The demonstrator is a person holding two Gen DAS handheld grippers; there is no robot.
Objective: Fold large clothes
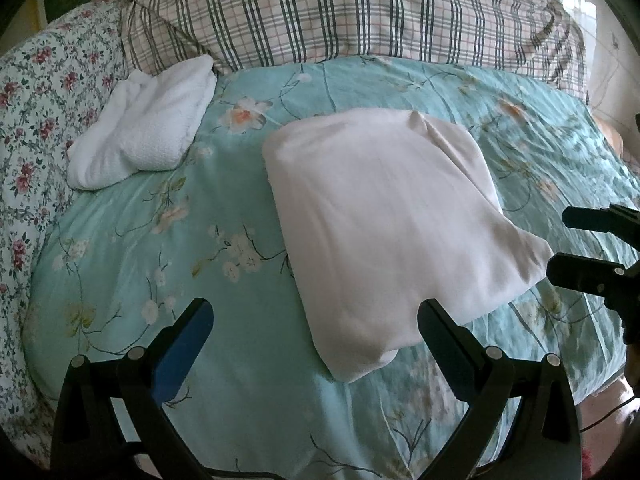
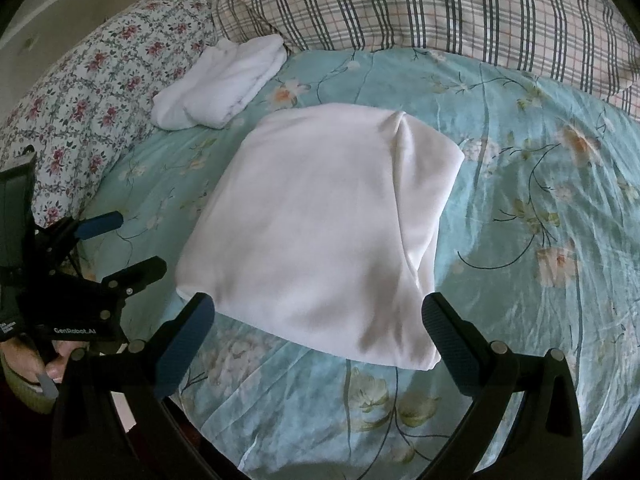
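Garment (image 2: 320, 224), white, folded flat on floral duvet (image 2: 520, 200); left gripper (image 1: 316, 320) and right gripper (image 2: 318, 314) both spread wide, empty, at its 6 o'clock edge.

Teal flowered bedspread (image 2: 520, 208) covered the bed. Plaid pillow (image 2: 440, 4) lay at its far edge; rose-print pillow (image 2: 92, 80) lay along the left side.

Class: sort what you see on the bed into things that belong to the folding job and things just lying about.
Job: folded white garment; left tongs; right tongs, both open.
Lying about: small white towel; plaid pillow; floral pillow; blue quilt.
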